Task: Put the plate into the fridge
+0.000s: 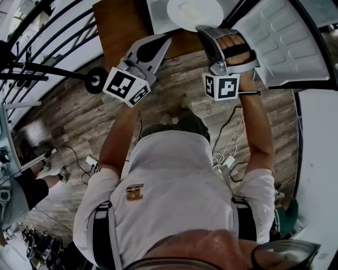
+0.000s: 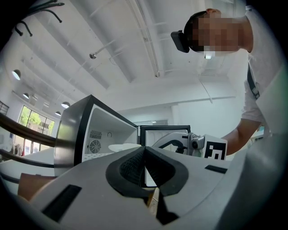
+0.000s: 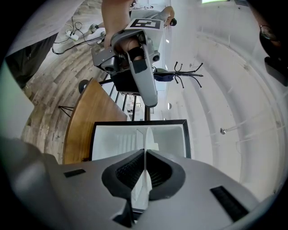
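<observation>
A white plate hangs at the mouth of the open small fridge, level with its white inside. My right gripper is shut on the plate's near rim. In the right gripper view the plate shows edge-on between the pads of that gripper, with the fridge's cavity behind it. My left gripper hovers just left of the plate, over the table edge, shut with nothing in it. From the left gripper I see the plate inside the fridge's opening.
The fridge stands on a brown wooden table. Its white ribbed door is swung open to the right. A black metal rack stands at the left. Cables and a power strip lie on the wood floor.
</observation>
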